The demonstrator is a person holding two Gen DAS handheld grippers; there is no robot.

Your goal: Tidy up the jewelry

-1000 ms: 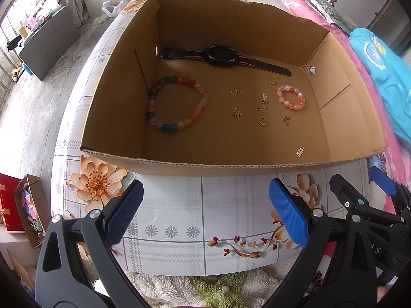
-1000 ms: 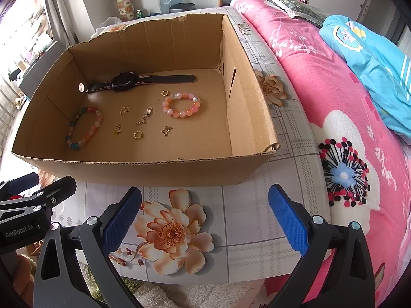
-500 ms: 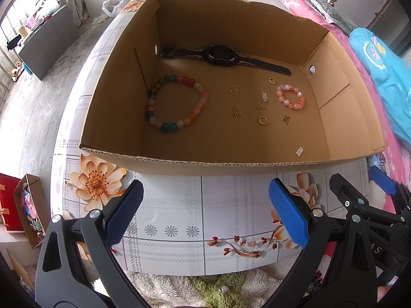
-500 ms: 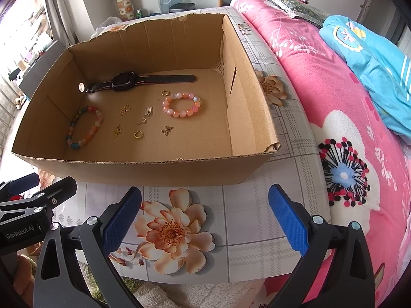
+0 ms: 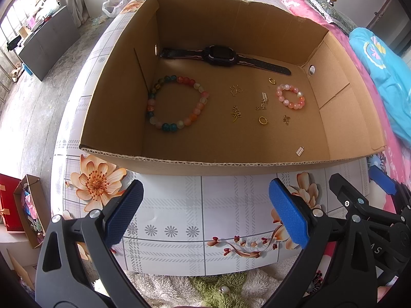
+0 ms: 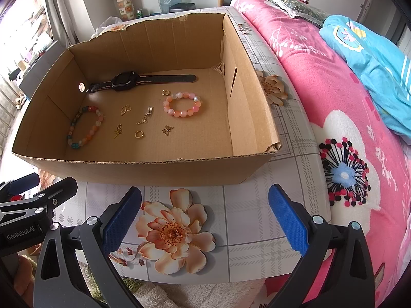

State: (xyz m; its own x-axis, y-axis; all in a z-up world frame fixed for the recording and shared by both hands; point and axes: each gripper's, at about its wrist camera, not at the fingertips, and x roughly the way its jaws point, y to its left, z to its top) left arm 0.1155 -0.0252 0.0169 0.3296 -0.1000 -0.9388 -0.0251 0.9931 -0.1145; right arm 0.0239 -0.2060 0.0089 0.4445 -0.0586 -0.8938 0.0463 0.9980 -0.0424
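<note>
An open cardboard box (image 5: 231,163) (image 6: 143,173) stands on a floral table. Inside lie a black watch (image 5: 222,55) (image 6: 125,78), a large multicolour bead bracelet (image 5: 177,102) (image 6: 86,127), a small pink bead bracelet (image 5: 291,97) (image 6: 182,104), several small gold charms and rings (image 5: 263,120) (image 6: 138,134) and a small silver clasp (image 5: 299,151). My left gripper (image 5: 205,213) is open and empty in front of the box. My right gripper (image 6: 205,213) is open and empty, also in front of the box.
The table (image 5: 179,218) has a floral plastic cover. A bed with a pink blanket (image 6: 334,102) and blue quilt (image 6: 372,59) lies to the right. A red box and a carton (image 5: 18,205) stand on the floor at the left.
</note>
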